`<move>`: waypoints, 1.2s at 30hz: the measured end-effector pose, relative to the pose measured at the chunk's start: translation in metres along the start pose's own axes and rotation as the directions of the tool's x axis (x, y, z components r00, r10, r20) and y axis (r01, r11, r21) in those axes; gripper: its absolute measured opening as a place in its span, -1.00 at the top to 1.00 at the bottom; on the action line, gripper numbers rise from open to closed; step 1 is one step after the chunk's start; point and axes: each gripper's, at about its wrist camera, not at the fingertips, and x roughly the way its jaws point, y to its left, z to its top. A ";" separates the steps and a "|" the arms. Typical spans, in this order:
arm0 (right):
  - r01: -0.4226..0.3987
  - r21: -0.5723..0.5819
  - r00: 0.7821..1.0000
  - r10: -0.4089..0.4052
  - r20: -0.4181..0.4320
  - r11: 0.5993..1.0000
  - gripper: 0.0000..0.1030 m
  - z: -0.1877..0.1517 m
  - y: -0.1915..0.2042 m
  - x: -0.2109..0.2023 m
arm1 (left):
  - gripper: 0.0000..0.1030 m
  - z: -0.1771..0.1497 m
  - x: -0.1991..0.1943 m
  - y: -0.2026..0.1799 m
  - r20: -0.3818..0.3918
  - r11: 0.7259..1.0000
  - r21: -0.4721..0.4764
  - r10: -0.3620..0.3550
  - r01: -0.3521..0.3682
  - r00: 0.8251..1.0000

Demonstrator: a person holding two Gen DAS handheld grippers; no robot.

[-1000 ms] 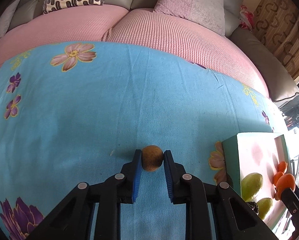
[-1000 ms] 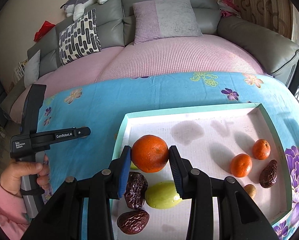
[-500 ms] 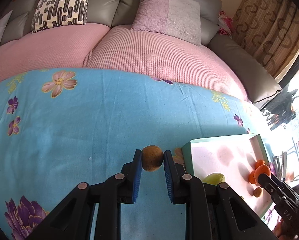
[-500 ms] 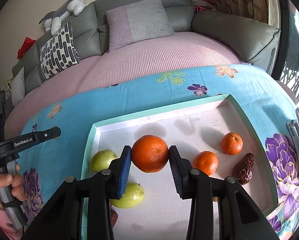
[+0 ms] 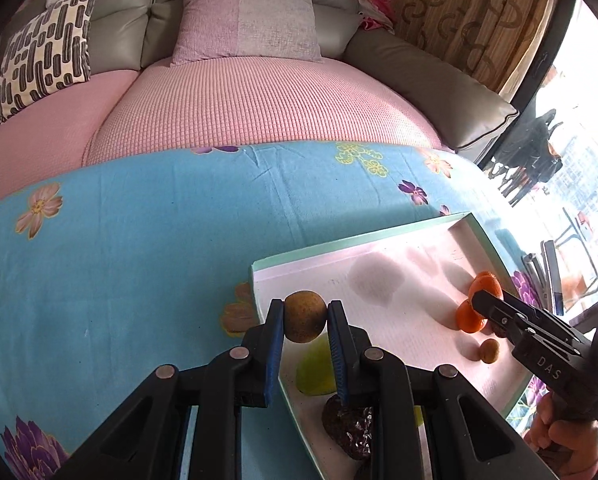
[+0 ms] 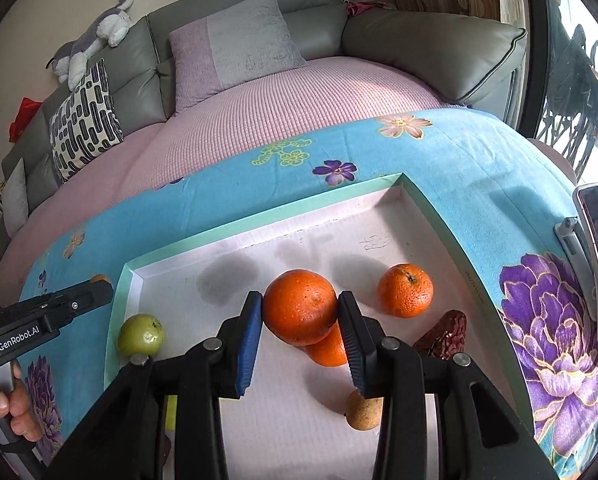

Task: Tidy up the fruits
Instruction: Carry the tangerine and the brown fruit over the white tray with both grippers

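Observation:
My left gripper point(image 5: 305, 322) is shut on a small brown round fruit point(image 5: 303, 316), held above the near left corner of the white tray point(image 5: 379, 240). Below it lie a green fruit point(image 5: 315, 368) and a dark date point(image 5: 349, 428). My right gripper point(image 6: 301, 314) is shut on a large orange point(image 6: 299, 306), held over the tray's point(image 6: 259, 224) right half. Under and beside it sit two smaller oranges point(image 6: 406, 290), a date point(image 6: 445, 334), a small brown fruit point(image 6: 363, 410) and a green fruit point(image 6: 140, 334) at the tray's left edge.
The tray lies on a blue flowered cloth point(image 5: 139, 240) over a table. A pink-covered sofa point(image 5: 259, 92) with cushions stands behind. A phone point(image 6: 597, 264) on a stand lies at the right table edge. A hand point(image 6: 7, 412) grips the left tool.
My left gripper has carried the brown fruit rightward from over the cloth to over the tray's corner. My right gripper has moved the large orange right, over the small oranges.

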 end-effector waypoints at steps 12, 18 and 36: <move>-0.012 -0.061 1.000 0.013 0.014 0.998 0.22 0.009 0.009 0.013 | 0.55 0.006 0.041 -0.017 -0.061 0.998 0.017 0.062 -0.061 0.996; 0.002 -0.091 1.000 -0.004 -0.029 0.996 0.22 0.002 0.012 0.028 | 0.55 0.001 0.052 -0.017 -0.090 0.996 0.015 0.084 -0.083 0.992; 0.041 -0.140 0.998 -0.046 -0.034 0.989 0.21 0.001 0.018 0.029 | 0.53 -0.002 0.047 -0.021 -0.106 0.996 0.017 0.094 -0.093 0.990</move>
